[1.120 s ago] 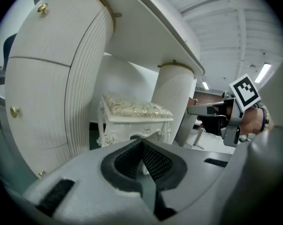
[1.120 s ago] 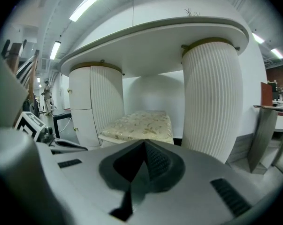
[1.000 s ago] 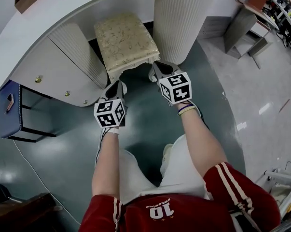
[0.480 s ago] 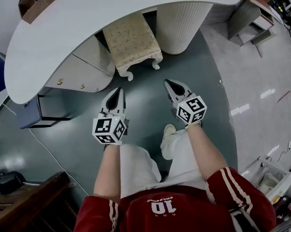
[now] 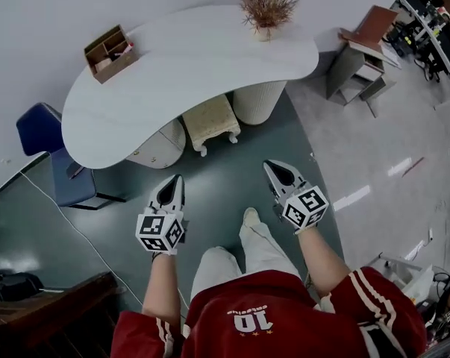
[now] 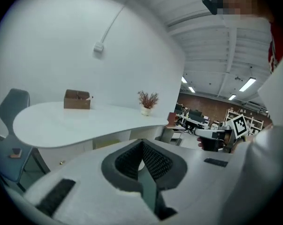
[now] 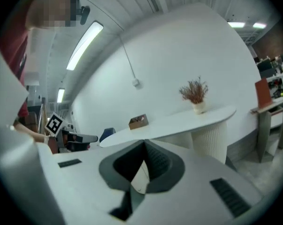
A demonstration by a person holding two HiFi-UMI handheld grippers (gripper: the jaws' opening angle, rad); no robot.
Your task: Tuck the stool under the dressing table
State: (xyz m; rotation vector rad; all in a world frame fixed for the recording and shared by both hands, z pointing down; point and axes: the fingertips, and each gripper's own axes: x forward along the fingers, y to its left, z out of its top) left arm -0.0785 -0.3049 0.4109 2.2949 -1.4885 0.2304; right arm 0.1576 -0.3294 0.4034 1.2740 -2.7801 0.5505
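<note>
White jaws of the left gripper (image 5: pixel 175 180) and the right gripper (image 5: pixel 271 168) are pressed together, holding nothing. Far ahead, well apart from both, the cream stool (image 5: pixel 210 118) stands partly under the white counter (image 5: pixel 187 58).

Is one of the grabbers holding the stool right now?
No, the left gripper and the right gripper are both shut and empty, well apart from the stool under the dressing table.

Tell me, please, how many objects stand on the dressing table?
2: a brown box near its left end in the head view, a potted dried plant near its right end; none seems hidden.
</note>
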